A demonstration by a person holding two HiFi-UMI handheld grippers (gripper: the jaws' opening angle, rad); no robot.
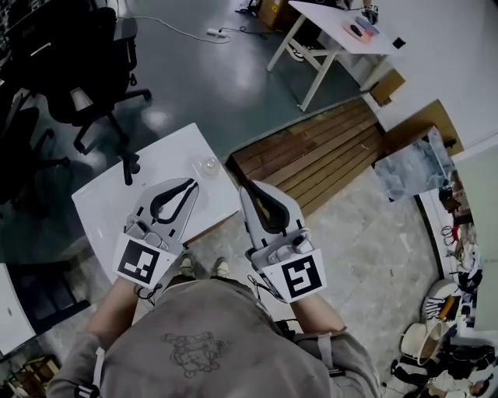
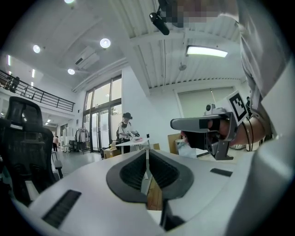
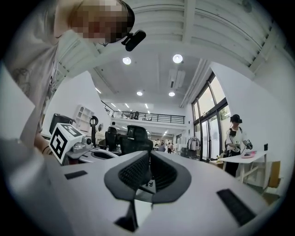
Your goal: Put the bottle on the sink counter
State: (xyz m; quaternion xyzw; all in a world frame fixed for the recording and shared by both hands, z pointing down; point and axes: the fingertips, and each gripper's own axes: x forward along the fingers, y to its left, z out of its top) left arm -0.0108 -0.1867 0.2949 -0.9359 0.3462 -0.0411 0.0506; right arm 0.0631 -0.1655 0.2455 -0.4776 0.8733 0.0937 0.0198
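Open office-like hall: swivel chairs (image 1: pixel 74 54), white tables (image 1: pixel 319 17), mezzanine railing (image 3: pixel 143 117).

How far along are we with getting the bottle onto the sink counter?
Nothing looks done yet. The left gripper and right gripper are shut and empty. A clear bottle-like item stands on the white table, untouched. No sink counter is in view; pickup, carrying and placing all remain.
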